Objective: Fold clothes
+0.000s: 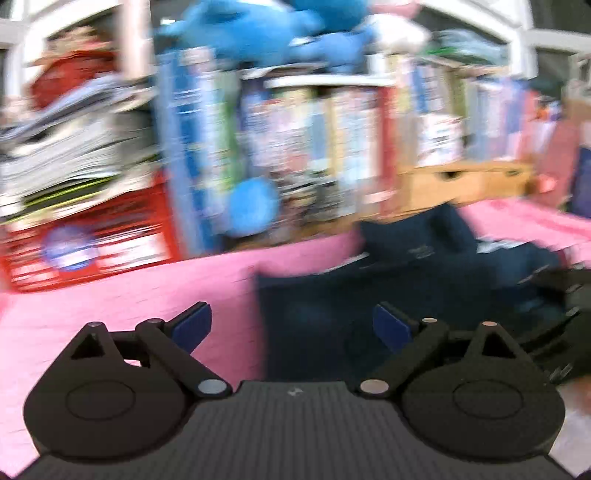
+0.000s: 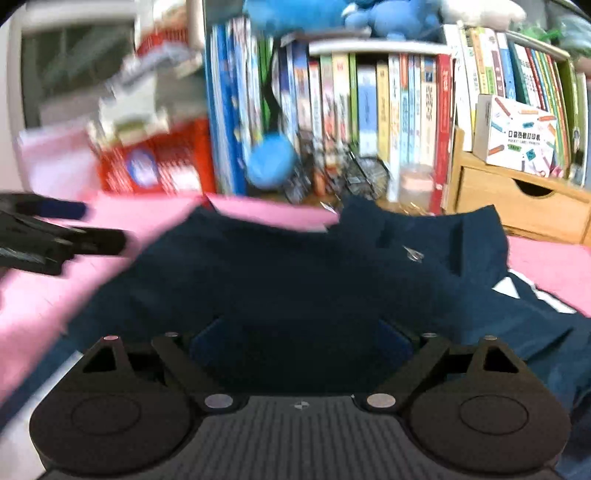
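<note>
Closest to you, your left gripper has its two blue pads spread wide apart, with nothing between them. It hangs over the spot where the pink cloth meets the left edge of the dark blue garment. One pad is over the pink, the other over the blue. Whether the pads touch anything below, you cannot tell (the picture is quite blurry).

Your right gripper is spread wide too. Its pads are hard to see because they are dark blue over dark blue cloth. Nothing is pinched in it. It sits right above the garment, which fills the middle of the right wrist view.

The garment lies mostly flat on the pink cloth, with some bumps and folds. Near its far edge a collar stands up a little. A white patch shows on its right side. In the right wrist view your other gripper pokes in from the left, over the pink cloth just beside the garment.

Farther back, a row of books stands upright behind the pink cloth. A small wooden drawer box sits to the right of them. A red box is off to the left. Blue plush toys sit on top of the books, and a blue ball-like thing hangs in front of them.
</note>
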